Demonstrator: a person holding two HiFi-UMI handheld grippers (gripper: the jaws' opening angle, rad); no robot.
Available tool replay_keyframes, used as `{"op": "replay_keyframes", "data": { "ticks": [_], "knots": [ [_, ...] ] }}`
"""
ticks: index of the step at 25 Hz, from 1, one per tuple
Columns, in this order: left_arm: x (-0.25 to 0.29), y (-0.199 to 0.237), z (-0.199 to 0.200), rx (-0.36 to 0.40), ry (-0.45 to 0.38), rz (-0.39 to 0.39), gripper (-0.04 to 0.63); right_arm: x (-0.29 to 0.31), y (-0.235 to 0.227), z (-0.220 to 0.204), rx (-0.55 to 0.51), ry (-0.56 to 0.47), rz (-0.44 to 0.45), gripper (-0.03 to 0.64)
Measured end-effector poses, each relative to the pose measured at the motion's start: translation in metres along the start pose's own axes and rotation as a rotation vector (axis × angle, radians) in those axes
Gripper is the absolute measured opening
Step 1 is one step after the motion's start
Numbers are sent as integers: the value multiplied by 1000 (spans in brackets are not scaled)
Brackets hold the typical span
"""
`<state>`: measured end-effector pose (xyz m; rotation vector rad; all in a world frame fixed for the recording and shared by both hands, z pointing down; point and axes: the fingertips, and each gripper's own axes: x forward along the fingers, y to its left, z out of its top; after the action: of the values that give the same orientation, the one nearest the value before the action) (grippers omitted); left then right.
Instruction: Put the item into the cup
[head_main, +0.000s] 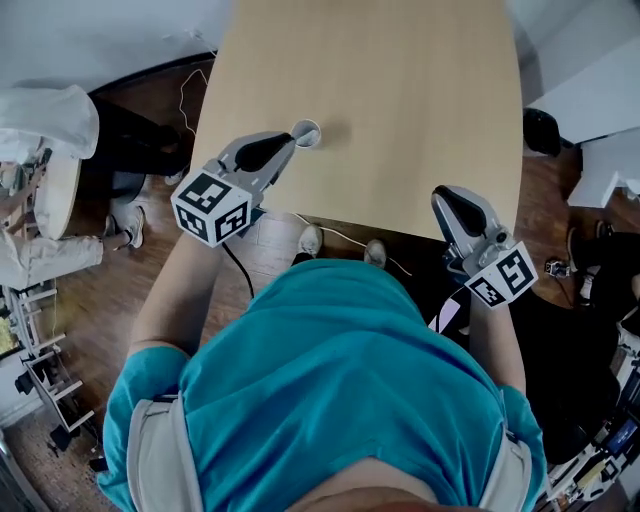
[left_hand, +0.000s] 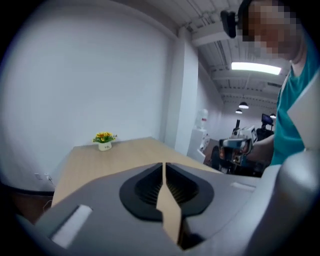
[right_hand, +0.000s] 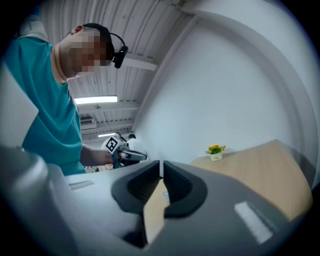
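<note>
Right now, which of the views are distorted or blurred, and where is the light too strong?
Head view: even light, edges bend, the cup throws a faint shadow on the table. Left gripper view: strong fisheye, dark corners, near jaws soft, ceiling lamp glares. Right gripper view: same distortion; the flower pot is fairly sharp.

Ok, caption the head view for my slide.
Left gripper at a white cup on the wooden table; right gripper apart.
</note>
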<state>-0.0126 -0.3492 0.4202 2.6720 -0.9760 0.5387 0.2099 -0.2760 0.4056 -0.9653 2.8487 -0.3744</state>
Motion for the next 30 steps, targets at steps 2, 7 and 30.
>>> {"op": "replay_keyframes", "data": {
  "ticks": [2,7,30],
  "knots": [
    [-24,-18,19,-21,-116,-27,3,-8,3,5,-23,-1,4,2],
    [-85,-62,40,25,-283,-107,3,-26,34,18,-49,-21,-25,0],
    [-351,-143,-66,45,-436,-221,3,-59,302,-1,-65,-50,-146,0]
  ]
}}
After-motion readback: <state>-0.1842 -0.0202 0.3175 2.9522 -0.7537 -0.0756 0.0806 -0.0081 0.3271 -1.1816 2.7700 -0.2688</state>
